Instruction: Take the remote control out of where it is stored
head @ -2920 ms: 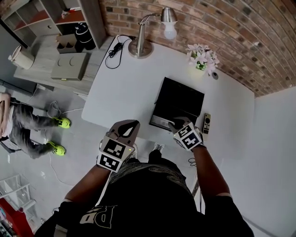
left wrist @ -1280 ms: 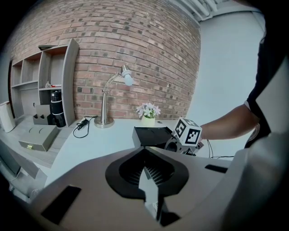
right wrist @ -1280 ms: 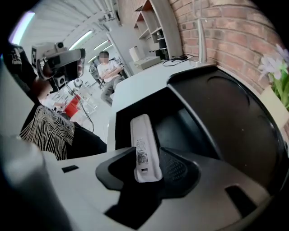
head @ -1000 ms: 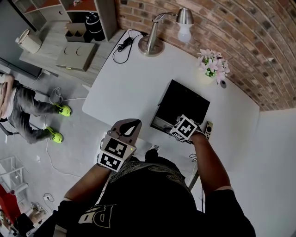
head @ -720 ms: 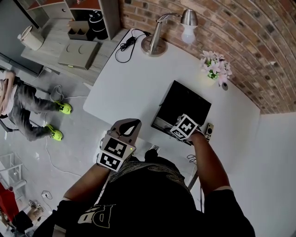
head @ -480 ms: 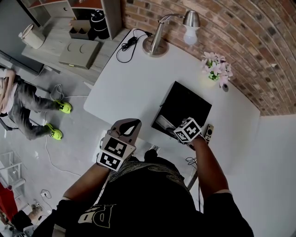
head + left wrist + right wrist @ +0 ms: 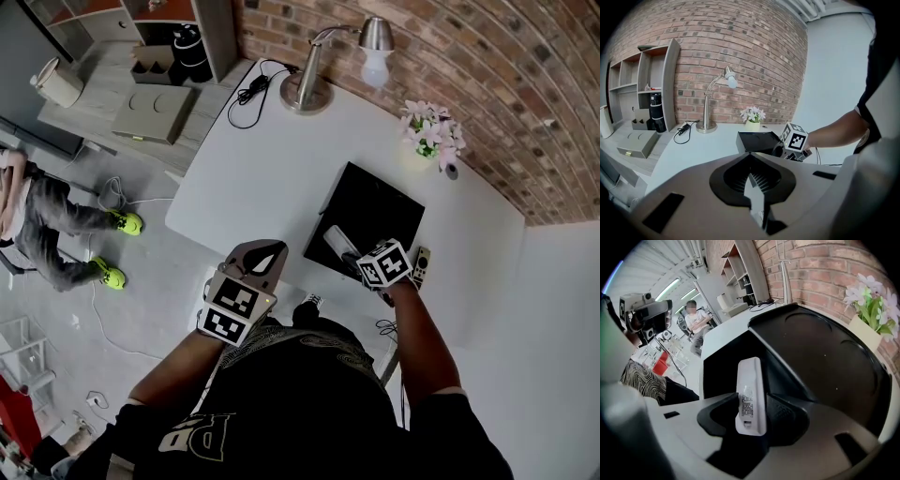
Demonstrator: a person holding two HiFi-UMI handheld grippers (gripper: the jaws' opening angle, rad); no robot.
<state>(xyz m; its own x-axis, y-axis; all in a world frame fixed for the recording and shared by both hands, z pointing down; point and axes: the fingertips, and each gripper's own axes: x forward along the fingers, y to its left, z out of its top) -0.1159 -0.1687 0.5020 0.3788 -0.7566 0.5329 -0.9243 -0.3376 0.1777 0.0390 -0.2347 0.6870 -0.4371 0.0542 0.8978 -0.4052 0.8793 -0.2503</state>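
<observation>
The right gripper [image 7: 751, 420] holds the white remote control [image 7: 750, 380] by its near end above the black box [image 7: 825, 352] at frame centre, so it should grip firmly and lift straight, clear of the rim.

Remote control [image 7: 750, 376]: white plastic, smooth, slight sheen. A small printed label sits on the side that shows; the print is too fine to read.

Right gripper [image 7: 750, 402]: grey plastic shell, matt. Fingers [image 7: 788, 417] faced with dull black ribbed pads.

Left gripper [image 7: 751, 161]: same matt grey shell, same ribbed black lining.

Marker cube [image 7: 386, 263]: flat white faces with black print, no gloss.

Box [image 7: 375, 202]: black, smooth, low sheen on the lid.

Tabletop [image 7: 262, 169]: white, smooth, matt.

Wall [image 7: 487, 66]: rough brick, recessed mortar.

Lamp [image 7: 319, 56]: brushed metal, satin.

Shelf unit [image 7: 670, 79]: pale wood grain.
</observation>
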